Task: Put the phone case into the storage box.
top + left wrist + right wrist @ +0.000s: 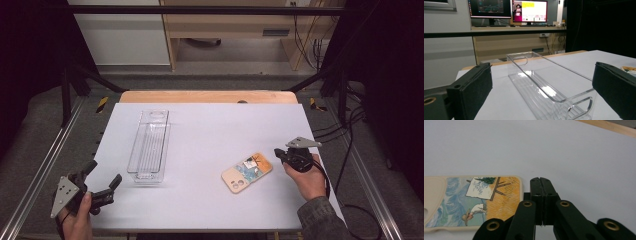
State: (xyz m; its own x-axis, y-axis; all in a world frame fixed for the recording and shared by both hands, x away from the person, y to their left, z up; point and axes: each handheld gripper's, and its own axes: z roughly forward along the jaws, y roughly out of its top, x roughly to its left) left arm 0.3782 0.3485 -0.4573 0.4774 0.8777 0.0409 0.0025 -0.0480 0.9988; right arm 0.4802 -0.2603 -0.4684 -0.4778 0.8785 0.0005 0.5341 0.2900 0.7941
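From the high view, a pale grey-white rectangular table top point(210, 150) with a strip of light wood along its far edge stands inside a dark metal frame; beyond it lie a grey floor, a wooden cabinet and loose cables at the far right. A clear plastic oblong bin point(148, 146) lies left of centre. A cream phone case with a painted blue and orange picture point(247, 172) lies right of centre, near the right gripper point(281, 155), whose jaws are pressed together with nothing between them. The left gripper point(105, 181) sits at the near left corner, jaws spread wide.

In the left gripper view, the bin point(549, 85) stands ahead between the wide-set pads, untouched; monitors glow on a far desk.

In the right gripper view, closed jaws rest just right of the case point(471, 200), on the bare table top.
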